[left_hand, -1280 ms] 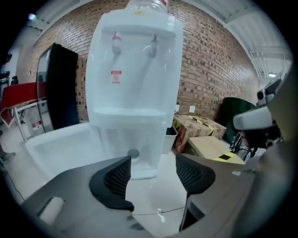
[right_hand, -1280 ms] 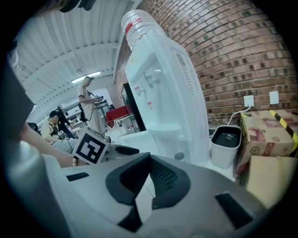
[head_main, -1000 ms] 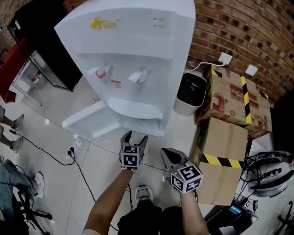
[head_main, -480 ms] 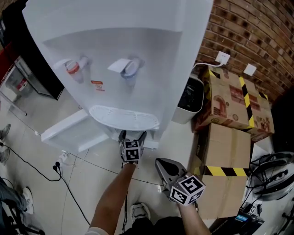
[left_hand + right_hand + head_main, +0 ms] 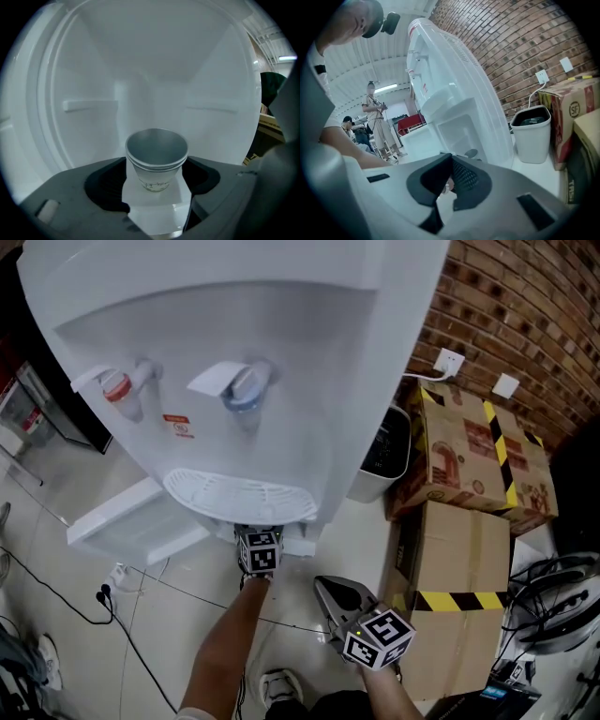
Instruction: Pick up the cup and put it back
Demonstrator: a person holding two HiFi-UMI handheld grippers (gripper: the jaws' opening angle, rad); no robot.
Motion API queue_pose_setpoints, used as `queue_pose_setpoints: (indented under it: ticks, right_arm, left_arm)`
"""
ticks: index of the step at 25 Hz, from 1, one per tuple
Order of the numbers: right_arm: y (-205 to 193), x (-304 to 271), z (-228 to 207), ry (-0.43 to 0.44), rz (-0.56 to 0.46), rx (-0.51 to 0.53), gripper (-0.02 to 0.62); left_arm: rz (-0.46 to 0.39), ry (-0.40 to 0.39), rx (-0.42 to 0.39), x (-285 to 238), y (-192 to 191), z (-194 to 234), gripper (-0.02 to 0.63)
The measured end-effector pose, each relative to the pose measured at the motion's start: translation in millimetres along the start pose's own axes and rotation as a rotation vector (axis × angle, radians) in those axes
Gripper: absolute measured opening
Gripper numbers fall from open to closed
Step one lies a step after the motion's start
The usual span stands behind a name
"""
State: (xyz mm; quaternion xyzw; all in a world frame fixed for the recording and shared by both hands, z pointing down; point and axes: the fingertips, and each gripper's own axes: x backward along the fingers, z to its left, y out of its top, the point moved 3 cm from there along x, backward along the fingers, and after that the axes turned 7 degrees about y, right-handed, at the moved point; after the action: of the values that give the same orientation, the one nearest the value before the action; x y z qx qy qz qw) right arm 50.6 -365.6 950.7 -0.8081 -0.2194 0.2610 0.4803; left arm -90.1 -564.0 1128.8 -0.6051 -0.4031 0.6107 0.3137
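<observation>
A short stack of white paper cups point(image 5: 156, 157) stands upright on the white shelf inside the water dispenser's point(image 5: 234, 334) lower cabinet. My left gripper point(image 5: 156, 180) reaches into that cabinet with the cups between its jaws. The jaws are closing, and a thin gap still shows on each side of the cups. In the head view only its marker cube point(image 5: 260, 553) shows, under the drip tray point(image 5: 239, 498). My right gripper point(image 5: 323, 587) hangs lower right, away from the dispenser. In its own view the right gripper point(image 5: 446, 180) is shut with nothing in it.
The cabinet door point(image 5: 122, 521) stands open to the left. A white bin point(image 5: 380, 451) sits right of the dispenser, with cardboard boxes point(image 5: 469, 456) against the brick wall. A cable point(image 5: 56, 587) crosses the floor at left. People point(image 5: 377, 122) stand in the background.
The left gripper has gone forward from the open floor to under the drip tray, into the cabinet. The head has come closer to the dispenser. The right gripper has stayed low and shut.
</observation>
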Motion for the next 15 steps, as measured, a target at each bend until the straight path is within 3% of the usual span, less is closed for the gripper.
queue_pose_setpoints:
  ticks: [2, 8, 15]
  right_arm:
    - [0.4, 0.9, -2.1, -0.001, -0.005, -0.003, 0.012]
    - [6.8, 8.3, 3.7, -0.010, -0.018, -0.025, 0.012]
    - [57.0, 55.0, 55.0, -0.045, 0.046, -0.104, 0.012]
  left_arm:
    - [-0.021, -0.007, -0.021, 1.7, 3.9, -1.5, 0.336]
    - [-0.041, -0.031, -0.013, 28.4, 6.5, -7.8, 0.330]
    - [0.041, -0.116, 0.007, 150.1, 33.3, -18.7, 0.331]
